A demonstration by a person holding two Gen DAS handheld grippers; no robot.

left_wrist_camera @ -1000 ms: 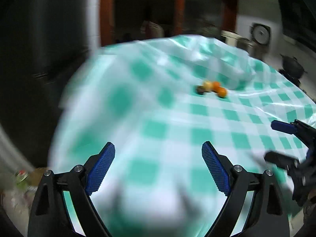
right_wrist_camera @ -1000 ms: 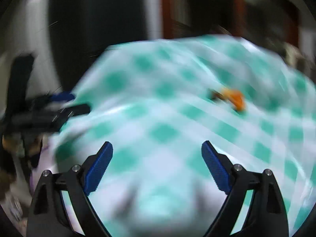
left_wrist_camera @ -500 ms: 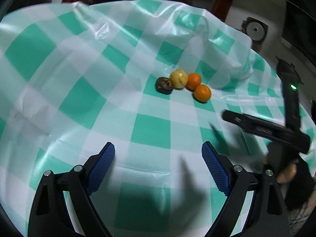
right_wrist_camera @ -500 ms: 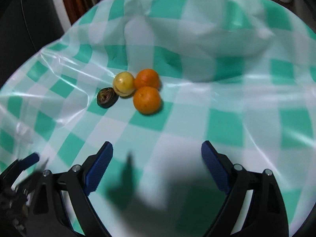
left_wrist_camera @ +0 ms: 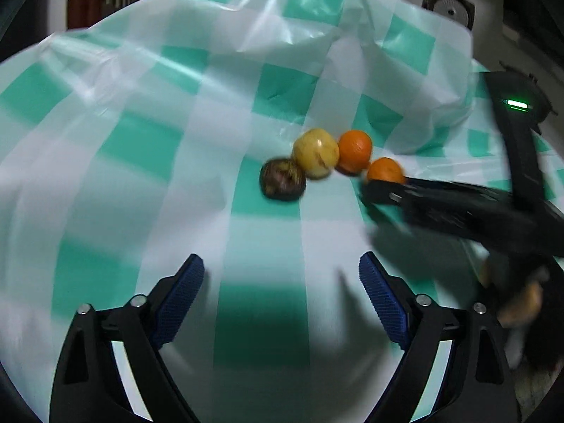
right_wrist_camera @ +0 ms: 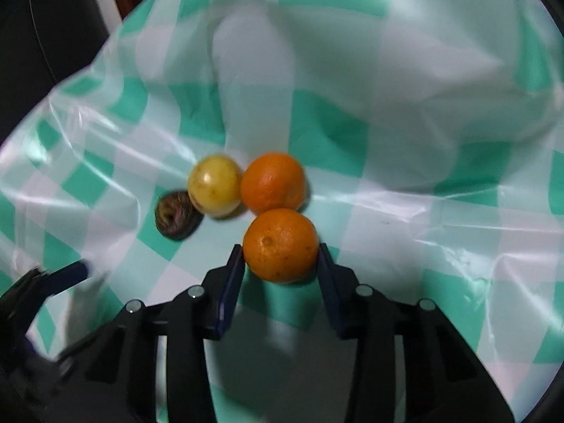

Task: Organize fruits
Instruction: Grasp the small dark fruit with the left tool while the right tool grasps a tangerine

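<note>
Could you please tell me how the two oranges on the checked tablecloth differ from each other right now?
The near orange sits between the pads of the right hand-held gripper, whose jaws have just closed on it; the far orange lies free. The far orange touches the yellow fruit; the near orange does not. The near orange shows a dimpled end; the far orange does not. Both are round, orange and similar in size.
</note>
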